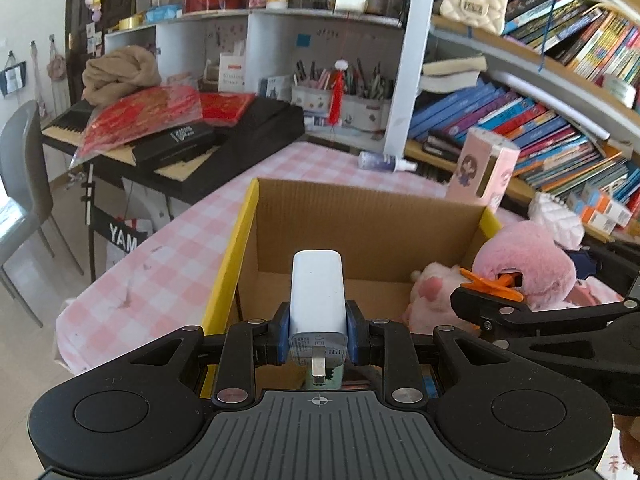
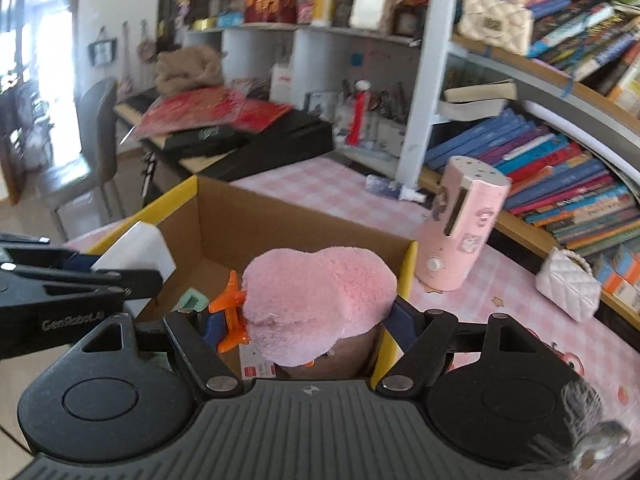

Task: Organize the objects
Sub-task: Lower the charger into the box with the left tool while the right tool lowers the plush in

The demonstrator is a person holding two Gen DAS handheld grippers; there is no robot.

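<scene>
My left gripper (image 1: 318, 334) is shut on a white plug charger (image 1: 318, 292), its metal prong pointing back toward the camera, held over the open cardboard box (image 1: 360, 216) with yellow edges. My right gripper (image 2: 308, 320) is shut on a pink plush toy (image 2: 320, 300) with orange feet, held above the right side of the same box (image 2: 208, 216). In the left wrist view the plush toy (image 1: 524, 264) and the right gripper's arm hang at the box's right edge. In the right wrist view the charger (image 2: 136, 250) sits at left. Small items lie on the box floor.
The box stands on a pink checked tablecloth (image 1: 160, 256). A pink cylindrical appliance (image 2: 460, 232) and a white quilted purse (image 2: 568, 284) stand to its right. A small spray bottle (image 1: 384, 162) lies behind. Bookshelves (image 1: 520, 128) line the right; a keyboard stand (image 1: 180, 140) and grey chair (image 1: 24, 184) are left.
</scene>
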